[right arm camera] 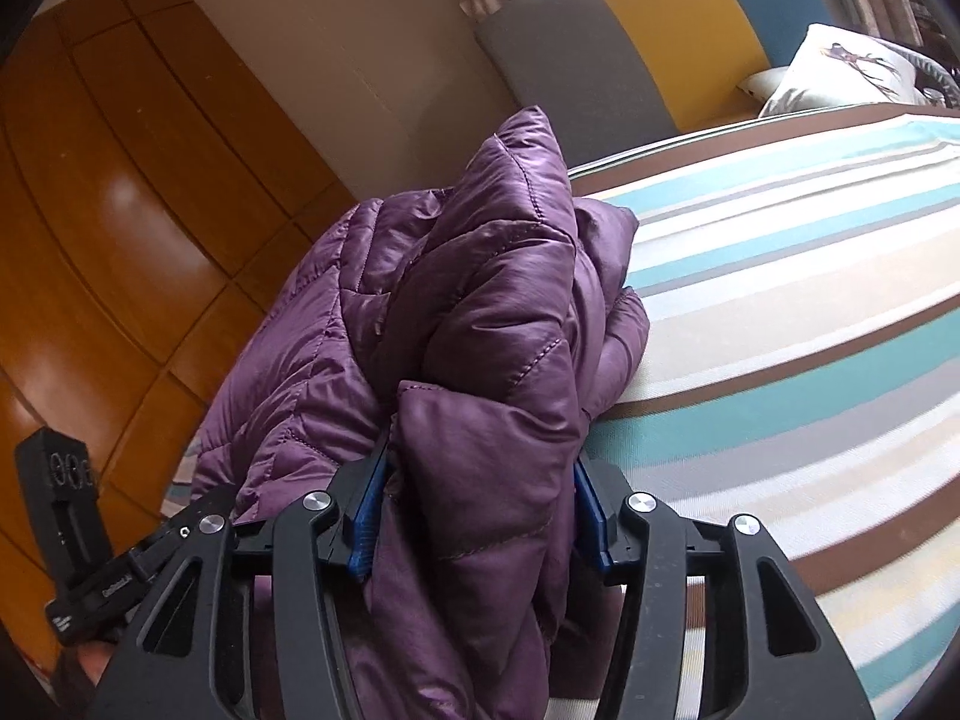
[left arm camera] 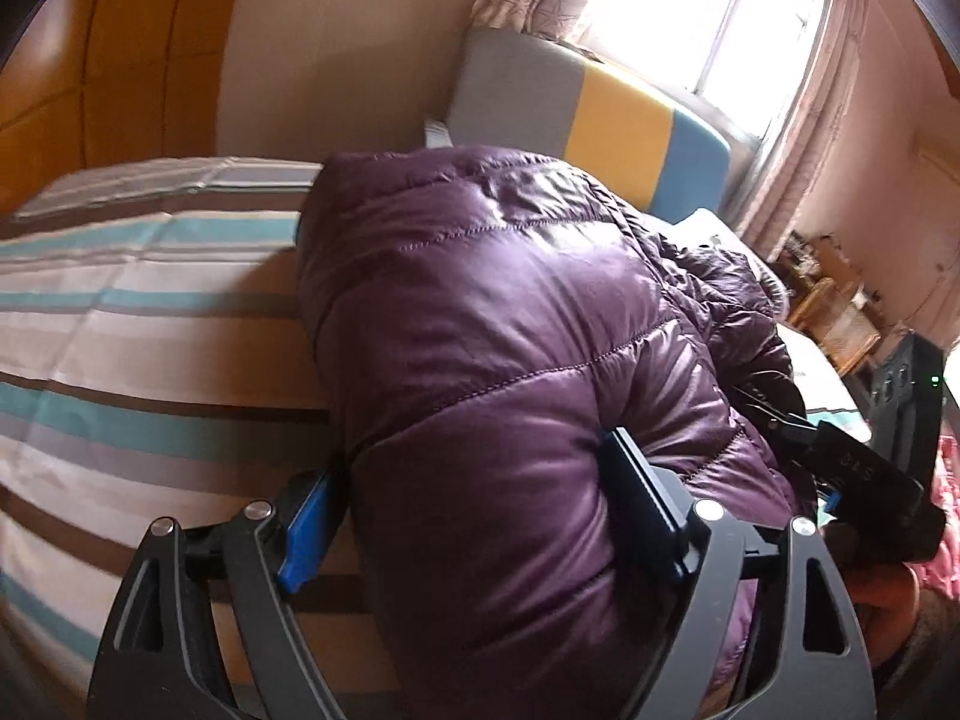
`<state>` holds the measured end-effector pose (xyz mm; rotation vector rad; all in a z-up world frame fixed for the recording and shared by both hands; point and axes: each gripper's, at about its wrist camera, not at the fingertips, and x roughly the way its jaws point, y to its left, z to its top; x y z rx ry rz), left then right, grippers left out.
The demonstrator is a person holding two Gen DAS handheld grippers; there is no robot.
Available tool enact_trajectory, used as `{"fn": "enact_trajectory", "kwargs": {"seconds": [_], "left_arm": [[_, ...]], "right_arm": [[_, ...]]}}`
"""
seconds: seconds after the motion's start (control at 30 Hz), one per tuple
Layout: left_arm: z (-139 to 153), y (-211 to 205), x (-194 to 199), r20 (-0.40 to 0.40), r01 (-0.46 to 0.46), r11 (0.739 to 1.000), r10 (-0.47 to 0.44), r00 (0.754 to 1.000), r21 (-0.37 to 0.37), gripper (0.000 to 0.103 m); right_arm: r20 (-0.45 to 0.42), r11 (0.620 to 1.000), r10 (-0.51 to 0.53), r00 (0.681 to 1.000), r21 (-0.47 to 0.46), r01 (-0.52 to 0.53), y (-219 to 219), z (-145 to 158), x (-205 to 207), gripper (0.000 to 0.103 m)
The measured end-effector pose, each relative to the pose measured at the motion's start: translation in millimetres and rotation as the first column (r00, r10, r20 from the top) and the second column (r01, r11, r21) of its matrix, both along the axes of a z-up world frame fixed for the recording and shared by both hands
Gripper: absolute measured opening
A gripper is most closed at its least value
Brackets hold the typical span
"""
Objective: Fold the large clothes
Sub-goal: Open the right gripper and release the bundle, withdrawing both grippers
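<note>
A purple quilted puffer jacket [left arm camera: 480, 312] lies bunched on the striped bed [left arm camera: 150, 324]. In the left wrist view my left gripper [left arm camera: 474, 516] straddles a thick fold of it. The right finger [left arm camera: 642, 504] sinks into the padding, while the blue left pad [left arm camera: 306, 528] stands just clear of the fabric. In the right wrist view the jacket [right arm camera: 492, 312] hangs over the bed's left edge. My right gripper [right arm camera: 480, 510] has a puffy fold filling the gap between its blue pads [right arm camera: 366, 516], which touch it on both sides.
The striped sheet [right arm camera: 780, 312] spreads to the right of the jacket. A grey, yellow and blue headboard [left arm camera: 600, 114] and a white pillow [right arm camera: 840, 72] stand at the far end. An orange wooden wardrobe [right arm camera: 120, 210] lies to the left, and a bright curtained window [left arm camera: 720, 18] beyond.
</note>
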<state>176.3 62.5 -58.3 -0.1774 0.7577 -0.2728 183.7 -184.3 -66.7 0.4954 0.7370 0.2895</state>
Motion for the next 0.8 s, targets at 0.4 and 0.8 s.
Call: {"fn": "enact_trajectory", "kwargs": {"seconds": [0.4, 0.8], "left_arm": [[30, -8, -23, 0.013, -0.140, 0.982, 0.139, 0.990, 0.125, 0.090], [14, -24, 1, -0.015, -0.128, 0.977, 0.132, 0.991, 0.172, 0.095]], "right_arm": [[0.219, 0.980, -0.061, 0.974, -0.173, 0.100, 6, 75, -21, 0.054], [0.036, 0.934, -0.004, 0.999, -0.356, 0.017, 44, 30, 49, 0.045]]}}
